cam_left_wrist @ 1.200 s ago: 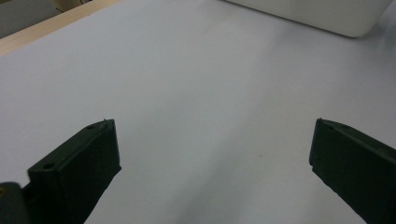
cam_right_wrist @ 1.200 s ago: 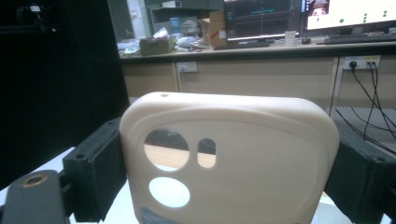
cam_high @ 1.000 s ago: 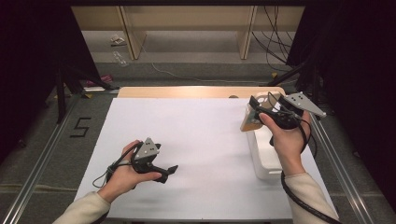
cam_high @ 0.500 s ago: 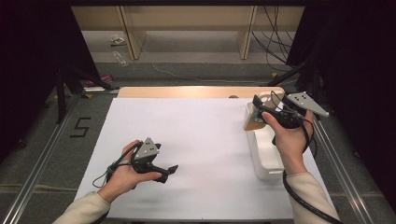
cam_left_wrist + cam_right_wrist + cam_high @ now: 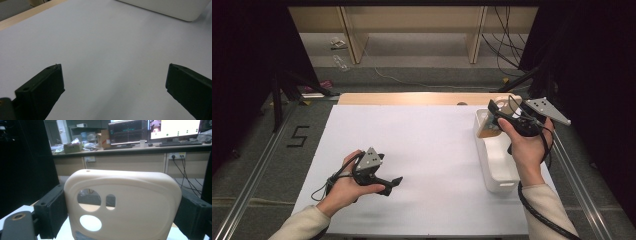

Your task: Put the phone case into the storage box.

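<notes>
Right tongs (image 5: pixel 120 215) clamp smooth cream plastic case (image 5: pixel 122 207), rounded corners, holes; left tongs (image 5: pixel 112 82) wide.

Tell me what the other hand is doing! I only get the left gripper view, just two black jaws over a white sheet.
Observer: The right gripper is clamped on a cream case with round holes in it, one jaw on each side.
Operator: Where is it holding that?
Observer: Up over the far end of a white bin, which stands at the right edge of the white sheet.
Operator: And where is my gripper on the table?
Observer: The left gripper is low over the sheet's near left part, well apart from the bin. A hand grips it from behind.
</notes>
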`<action>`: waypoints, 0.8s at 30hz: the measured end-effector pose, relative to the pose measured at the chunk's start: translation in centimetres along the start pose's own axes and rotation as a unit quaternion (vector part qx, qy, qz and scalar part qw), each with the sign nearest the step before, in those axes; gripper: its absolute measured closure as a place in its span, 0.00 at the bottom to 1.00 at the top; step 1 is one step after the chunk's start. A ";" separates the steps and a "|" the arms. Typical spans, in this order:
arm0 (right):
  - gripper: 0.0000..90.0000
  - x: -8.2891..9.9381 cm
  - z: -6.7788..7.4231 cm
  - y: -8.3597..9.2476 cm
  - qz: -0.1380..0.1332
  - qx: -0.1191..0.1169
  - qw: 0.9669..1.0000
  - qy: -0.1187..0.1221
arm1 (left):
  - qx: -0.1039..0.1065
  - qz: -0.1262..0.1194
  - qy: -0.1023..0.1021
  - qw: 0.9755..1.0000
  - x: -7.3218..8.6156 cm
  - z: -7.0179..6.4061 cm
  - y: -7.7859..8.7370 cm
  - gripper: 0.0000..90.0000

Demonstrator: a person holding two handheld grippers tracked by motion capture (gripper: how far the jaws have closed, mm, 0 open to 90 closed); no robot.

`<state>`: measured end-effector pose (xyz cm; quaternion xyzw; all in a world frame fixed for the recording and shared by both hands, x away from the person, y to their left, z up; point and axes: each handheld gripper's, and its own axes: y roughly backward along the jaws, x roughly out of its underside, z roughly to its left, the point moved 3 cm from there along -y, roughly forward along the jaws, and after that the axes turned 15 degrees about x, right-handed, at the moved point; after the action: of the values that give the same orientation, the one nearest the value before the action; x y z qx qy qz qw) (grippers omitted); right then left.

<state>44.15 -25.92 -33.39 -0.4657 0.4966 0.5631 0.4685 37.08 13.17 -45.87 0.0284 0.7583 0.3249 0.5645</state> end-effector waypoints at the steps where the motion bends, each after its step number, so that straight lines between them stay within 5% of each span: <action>1: 0.14 0.0 0.0 0.0 0.000 0.000 1.000 0.000 | 0.000 0.000 0.000 1.000 0.0 0.0 0.0 0.01; 24: 0.14 0.1 -0.7 -0.1 0.000 0.015 1.000 0.002 | -0.003 -0.002 0.002 1.000 -0.1 0.1 0.2 0.01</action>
<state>44.28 -26.63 -33.50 -0.4598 0.5062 0.5545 0.4743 37.12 13.30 -45.74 0.0252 0.7584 0.3259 0.5639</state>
